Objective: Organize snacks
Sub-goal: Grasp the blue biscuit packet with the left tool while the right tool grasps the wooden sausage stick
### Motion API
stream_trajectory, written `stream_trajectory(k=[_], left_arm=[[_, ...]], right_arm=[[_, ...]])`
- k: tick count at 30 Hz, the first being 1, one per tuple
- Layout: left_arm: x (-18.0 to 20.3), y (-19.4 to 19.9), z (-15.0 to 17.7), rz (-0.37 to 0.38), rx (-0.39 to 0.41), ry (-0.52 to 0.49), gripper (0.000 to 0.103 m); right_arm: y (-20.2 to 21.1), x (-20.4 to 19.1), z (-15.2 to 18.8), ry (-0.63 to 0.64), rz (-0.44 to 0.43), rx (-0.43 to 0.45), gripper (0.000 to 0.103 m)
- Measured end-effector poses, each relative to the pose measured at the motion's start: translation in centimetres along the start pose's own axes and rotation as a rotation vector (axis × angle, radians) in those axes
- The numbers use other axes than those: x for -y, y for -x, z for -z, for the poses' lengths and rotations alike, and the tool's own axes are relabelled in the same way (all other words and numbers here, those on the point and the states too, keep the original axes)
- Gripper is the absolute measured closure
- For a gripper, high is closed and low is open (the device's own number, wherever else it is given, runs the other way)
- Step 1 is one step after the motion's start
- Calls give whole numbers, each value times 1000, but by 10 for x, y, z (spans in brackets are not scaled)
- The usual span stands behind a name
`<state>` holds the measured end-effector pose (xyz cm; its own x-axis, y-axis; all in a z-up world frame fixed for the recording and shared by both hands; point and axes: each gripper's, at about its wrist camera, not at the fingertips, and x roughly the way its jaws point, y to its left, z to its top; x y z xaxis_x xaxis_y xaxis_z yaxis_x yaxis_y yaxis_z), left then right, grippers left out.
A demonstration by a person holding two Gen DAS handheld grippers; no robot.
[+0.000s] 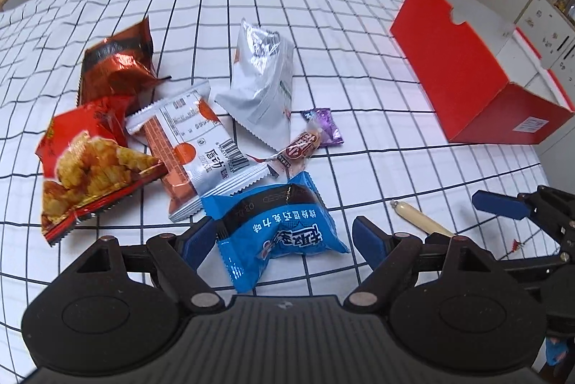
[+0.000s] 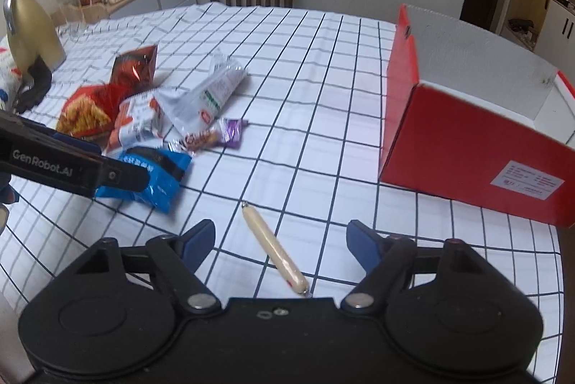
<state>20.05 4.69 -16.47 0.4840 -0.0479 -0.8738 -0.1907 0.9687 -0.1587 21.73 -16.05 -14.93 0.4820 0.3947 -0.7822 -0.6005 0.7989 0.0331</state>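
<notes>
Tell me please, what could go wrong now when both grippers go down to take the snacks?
1. The left hand-held gripper straddles the blue packet, whose far end lies under the white-and-orange wafer packet; lifting may drag the pile.
2. The sausage stick between the open fingers of the right hand-held gripper is thin and round and lies slanted, so it may roll or slip out.
3. The two grippers work close together and may bump.
</notes>
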Motion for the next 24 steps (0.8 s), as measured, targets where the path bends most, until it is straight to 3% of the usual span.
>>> stream_trajectory(k=[12,17,21,24], left_arm=[[-2,-21,-5,-49,-58,58,20],[-2,-22,-5,-43,-68,80,21],[-1,-20,-5,-33,-76,93,34],[0,-18,-2,-21,-78,100,37]], right_arm=[[-25,-1,2,29,-4,-62,69],[-29,-7,7,79,3,-71,74],[-28,-12,8,98,1,-63,82],[-28,-11,8,82,-10,-66,91]])
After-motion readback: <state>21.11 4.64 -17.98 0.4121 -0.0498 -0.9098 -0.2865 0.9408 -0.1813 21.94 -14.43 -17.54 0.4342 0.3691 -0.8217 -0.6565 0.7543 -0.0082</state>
